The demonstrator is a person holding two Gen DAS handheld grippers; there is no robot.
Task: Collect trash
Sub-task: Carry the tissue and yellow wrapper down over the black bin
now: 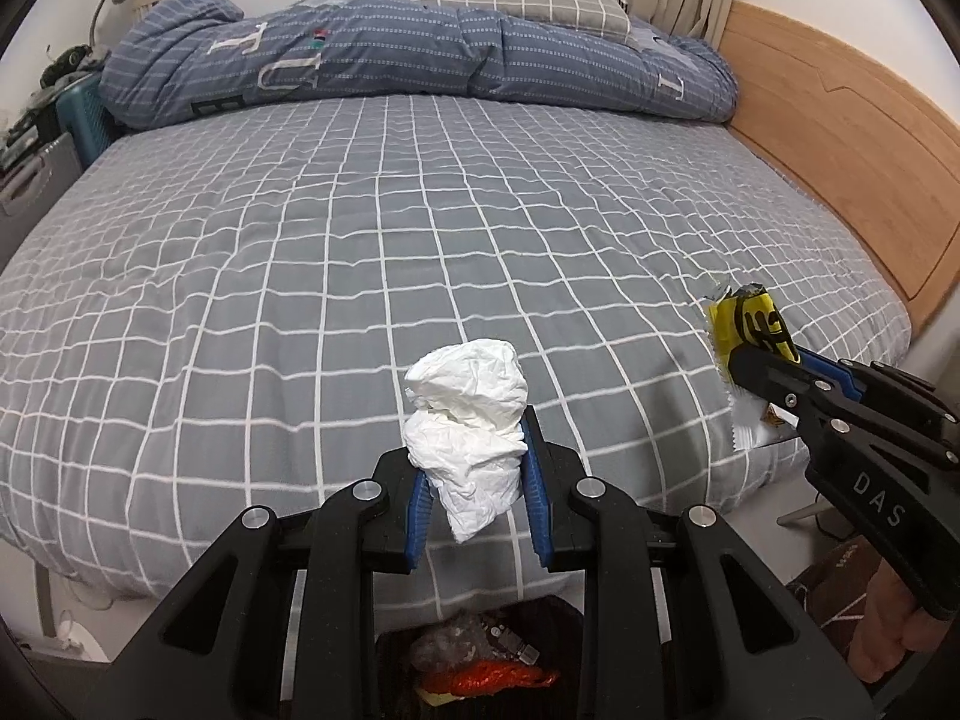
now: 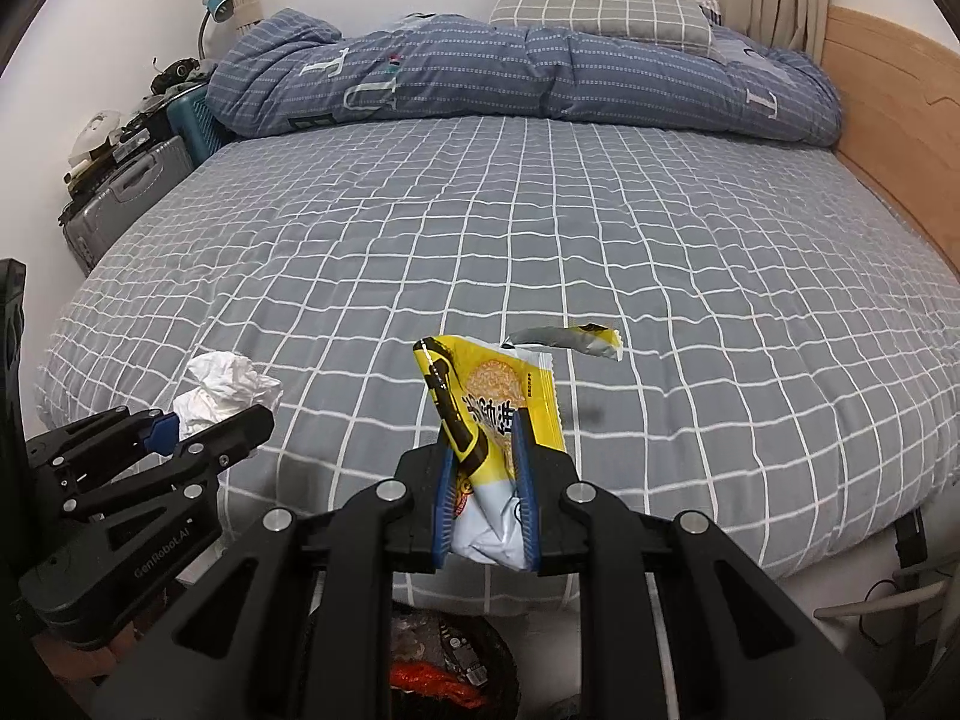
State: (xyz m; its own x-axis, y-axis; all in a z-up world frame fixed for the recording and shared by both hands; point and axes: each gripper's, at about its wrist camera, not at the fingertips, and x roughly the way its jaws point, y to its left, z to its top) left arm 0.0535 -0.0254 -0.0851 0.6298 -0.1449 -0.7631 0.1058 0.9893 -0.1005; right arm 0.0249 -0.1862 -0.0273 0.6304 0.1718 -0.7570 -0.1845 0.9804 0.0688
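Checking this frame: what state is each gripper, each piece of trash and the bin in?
Left gripper: shut on the tissue.
Tissue: crumpled, held above the bed's edge.
Right gripper: shut on the snack wrapper.
Snack wrapper: torn open, creased, held upright.
Bin: open, below the grippers beside the bed, already holding trash.
Quilt: bunched at the far side of the bed.

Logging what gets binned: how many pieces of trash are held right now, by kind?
Crumpled white tissue, in the left gripper: 1
Yellow snack wrapper, in the right gripper: 1
Total: 2
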